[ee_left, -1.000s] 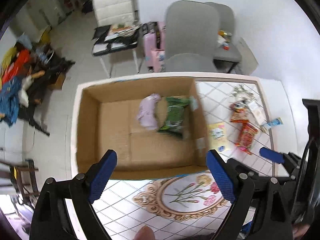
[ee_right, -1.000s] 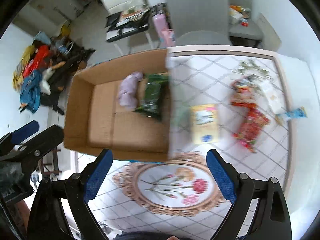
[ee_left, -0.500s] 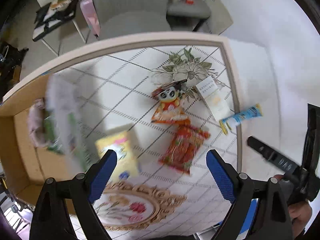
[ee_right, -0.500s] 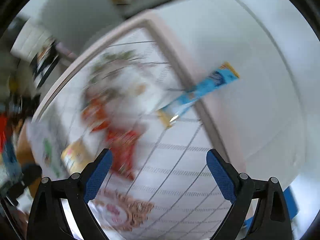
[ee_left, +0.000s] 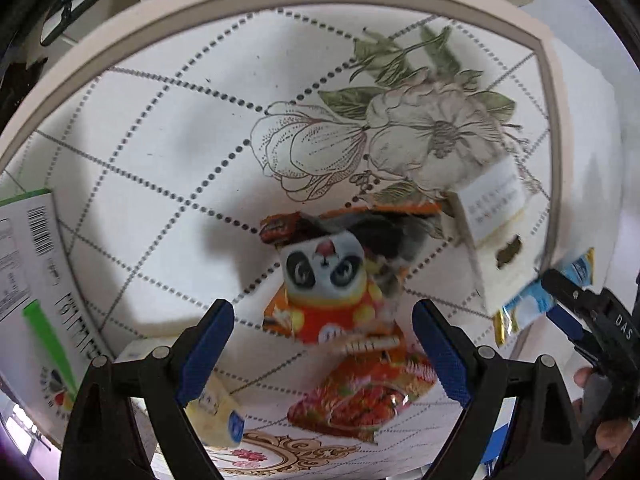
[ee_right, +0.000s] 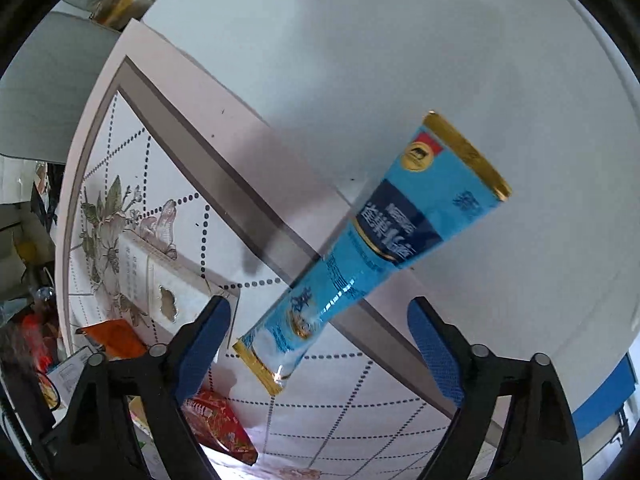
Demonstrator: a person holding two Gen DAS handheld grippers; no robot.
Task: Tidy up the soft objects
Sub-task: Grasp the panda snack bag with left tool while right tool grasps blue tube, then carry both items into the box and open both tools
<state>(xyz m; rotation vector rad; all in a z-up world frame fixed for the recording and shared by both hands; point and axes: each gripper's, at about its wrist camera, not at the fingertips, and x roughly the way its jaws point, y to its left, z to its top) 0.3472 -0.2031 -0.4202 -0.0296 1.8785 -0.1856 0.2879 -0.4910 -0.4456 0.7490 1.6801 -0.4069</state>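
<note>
Jaws of both grippers gape empty: panda toy point(ee_left: 326, 276) under left, blue sachet point(ee_right: 372, 248) under right.

Left gripper point(ee_left: 322, 346): black triangular frames, two fingers with blue dimpled pads point(ee_left: 205, 350), round silver screws along each arm.
Right gripper point(ee_right: 319, 348): same build, black frames, blue textured pads point(ee_right: 203, 347), silver screws; seen from the left wrist at 4 o'clock, white letters "DAS" on its black body, bare skin of a hand point(ee_left: 608, 432) beneath.

Bare tabletop point(ee_left: 160, 152) left of panda toy point(ee_left: 326, 276), white box point(ee_left: 494, 236) right.
</note>
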